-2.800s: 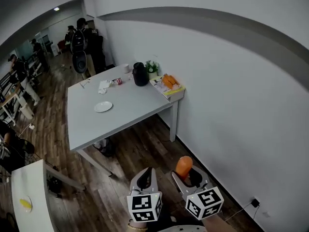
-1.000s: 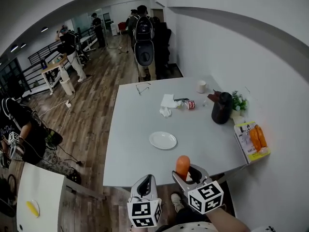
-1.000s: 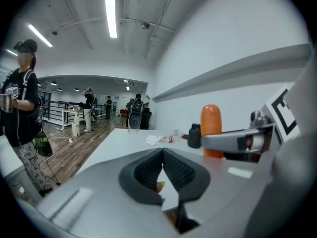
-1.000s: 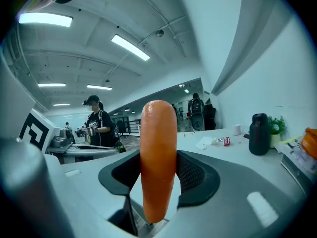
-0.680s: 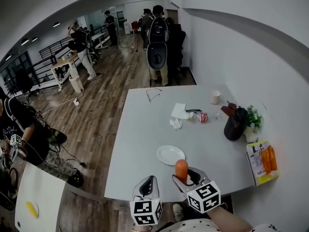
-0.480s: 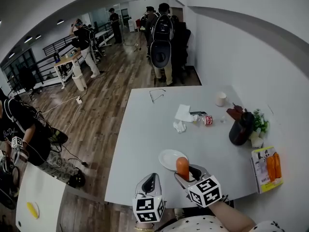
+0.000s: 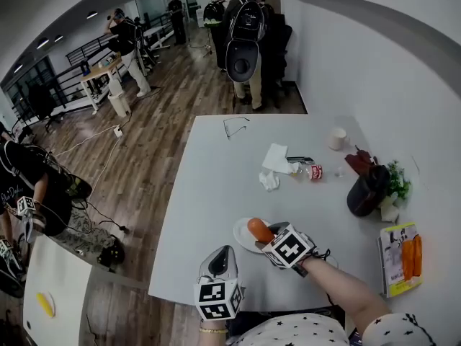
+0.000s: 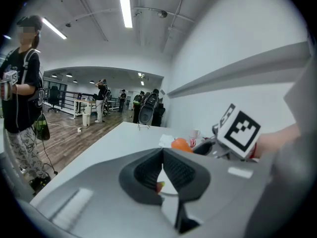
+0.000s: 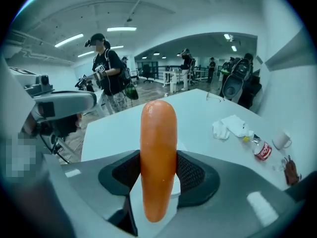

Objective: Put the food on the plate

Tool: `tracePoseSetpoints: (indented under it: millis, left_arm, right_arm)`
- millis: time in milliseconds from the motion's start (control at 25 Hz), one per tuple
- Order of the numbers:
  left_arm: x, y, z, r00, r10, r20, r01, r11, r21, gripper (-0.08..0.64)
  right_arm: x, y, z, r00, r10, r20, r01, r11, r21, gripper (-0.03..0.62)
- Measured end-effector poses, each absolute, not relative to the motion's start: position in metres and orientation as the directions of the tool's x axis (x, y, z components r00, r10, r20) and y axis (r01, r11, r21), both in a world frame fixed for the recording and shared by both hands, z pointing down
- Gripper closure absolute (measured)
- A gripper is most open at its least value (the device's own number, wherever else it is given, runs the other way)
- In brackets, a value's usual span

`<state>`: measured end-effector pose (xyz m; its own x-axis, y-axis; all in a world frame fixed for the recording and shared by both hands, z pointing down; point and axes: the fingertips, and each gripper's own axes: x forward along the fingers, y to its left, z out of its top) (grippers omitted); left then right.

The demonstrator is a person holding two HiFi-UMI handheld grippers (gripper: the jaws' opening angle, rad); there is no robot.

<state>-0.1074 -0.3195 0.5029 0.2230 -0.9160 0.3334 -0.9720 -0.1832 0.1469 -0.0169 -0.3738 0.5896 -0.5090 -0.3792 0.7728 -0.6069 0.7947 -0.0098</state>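
A white plate (image 7: 243, 237) lies near the table's front edge. My right gripper (image 7: 268, 233) is shut on an orange sausage (image 7: 256, 228) and holds it slanted just over the plate. In the right gripper view the sausage (image 9: 158, 128) stands upright between the black pads (image 9: 194, 171), and a bit of the plate (image 9: 181, 146) shows behind it. My left gripper (image 7: 222, 252) hovers at the front edge, left of the plate, shut with nothing in it. In the left gripper view its pads (image 8: 179, 168) meet, and the sausage (image 8: 179, 144) shows beyond them.
Further back on the grey table (image 7: 209, 186) lie crumpled tissues (image 7: 274, 166), a small bottle (image 7: 311, 171), glasses (image 7: 235, 126) and a cup (image 7: 336, 138). A dark jug (image 7: 366, 190) and a plant (image 7: 397, 183) stand at the right edge. People (image 7: 248, 42) stand beyond the far end.
The view has closed in on the table. My right gripper has swung forward and to the left over the plate, tipping the sausage from upright to slanted. The left gripper stays low and shut.
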Motion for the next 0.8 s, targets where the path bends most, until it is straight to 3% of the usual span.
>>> tracePoseSetpoints:
  millis: [320, 800]
  left_arm:
    - [-0.103, -0.328, 0.511, 0.204, -0.909, 0.363, -0.976, -0.159, 0.150, 0.552]
    - [-0.100, -0.331, 0.509, 0.200, -0.903, 0.379, -0.979, -0.166, 0.121, 0.552]
  right_arm:
    - [-0.035, -0.401, 0.656, -0.334, -0.094, 0.938, -0.491, 0.867, -0.088, 0.376]
    - [-0.044, -0.418, 0.701, -0.198, -0.045, 0.979, -0.490, 0.869, -0.059, 0.376]
